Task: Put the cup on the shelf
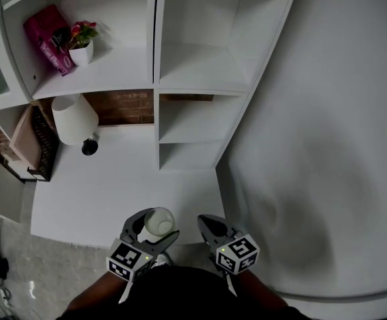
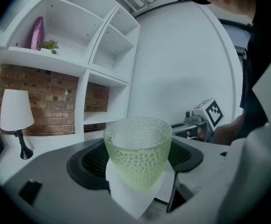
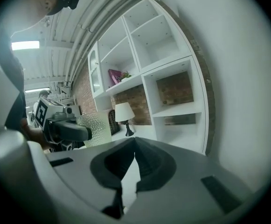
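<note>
**Q:** Where is the cup [image 2: 137, 148]?

**A:** In the left gripper [image 1: 152, 231]. Its jaws are closed against both sides of the pale green, dimpled cup, which is held upright over the front edge of the white desk [image 1: 106, 195], well short of the shelf [image 1: 200, 85].

**Q:** And the other hand?

**A:** The right gripper [image 3: 134, 141] rides just beside the left one, jaws pressed together with nothing between them.

**Q:** How far along is the job?

**A:** Early, by the look of it. The cup is gripped, but carrying it over and setting it down are not yet done. Ahead, one upper-left compartment holds a potted flower [image 1: 82, 49] and a pink box [image 1: 46, 37]. Those to the right appear bare. A lamp [image 1: 74, 120] stands on the desk below. The pictures do not show which compartment is meant.
</note>
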`<state>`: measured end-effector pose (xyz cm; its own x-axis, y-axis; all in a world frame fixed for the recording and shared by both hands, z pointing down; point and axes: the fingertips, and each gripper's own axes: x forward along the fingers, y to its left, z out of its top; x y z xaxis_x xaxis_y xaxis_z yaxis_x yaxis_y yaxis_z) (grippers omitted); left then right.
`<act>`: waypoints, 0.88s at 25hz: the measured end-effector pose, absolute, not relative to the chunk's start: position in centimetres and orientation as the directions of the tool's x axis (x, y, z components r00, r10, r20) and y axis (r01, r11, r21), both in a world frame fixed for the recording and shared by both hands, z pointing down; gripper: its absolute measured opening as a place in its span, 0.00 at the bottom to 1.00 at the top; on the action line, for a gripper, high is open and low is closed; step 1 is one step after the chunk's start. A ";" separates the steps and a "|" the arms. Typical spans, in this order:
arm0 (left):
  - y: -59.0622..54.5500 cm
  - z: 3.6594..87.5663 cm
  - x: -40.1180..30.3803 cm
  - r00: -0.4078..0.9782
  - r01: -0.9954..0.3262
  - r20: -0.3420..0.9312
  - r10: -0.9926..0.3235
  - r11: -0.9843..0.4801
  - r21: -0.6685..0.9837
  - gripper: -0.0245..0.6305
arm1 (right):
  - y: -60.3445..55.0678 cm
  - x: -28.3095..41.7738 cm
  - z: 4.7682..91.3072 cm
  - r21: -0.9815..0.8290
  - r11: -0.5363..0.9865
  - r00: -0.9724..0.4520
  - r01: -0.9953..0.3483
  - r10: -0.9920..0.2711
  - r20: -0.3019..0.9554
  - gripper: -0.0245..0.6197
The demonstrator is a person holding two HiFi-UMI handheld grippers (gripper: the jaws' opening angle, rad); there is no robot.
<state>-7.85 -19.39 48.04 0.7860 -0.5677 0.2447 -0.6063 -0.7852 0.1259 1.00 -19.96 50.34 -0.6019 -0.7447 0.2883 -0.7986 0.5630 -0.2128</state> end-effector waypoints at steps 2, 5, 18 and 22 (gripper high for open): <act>-20.7 48.3 -8.2 0.791 -0.599 0.247 -0.560 -0.791 0.125 0.62 | -21.3 0.6 50.2 -0.209 0.558 -0.596 -0.803 -0.752 0.282 0.05; -22.1 48.7 -8.3 0.795 -0.592 0.255 -0.551 -0.796 0.128 0.61 | -22.7 0.2 50.2 -0.203 0.556 -0.591 -0.806 -0.757 0.278 0.05; -25.8 48.4 -6.6 0.763 -0.632 0.263 -0.590 -0.766 0.116 0.62 | -27.1 1.6 48.6 -0.168 0.607 -0.629 -0.777 -0.736 0.251 0.05; -26.8 47.7 -5.8 0.742 -0.658 0.262 -0.618 -0.746 0.106 0.61 | -28.5 2.6 47.6 -0.162 0.629 -0.649 -0.760 -0.724 0.233 0.05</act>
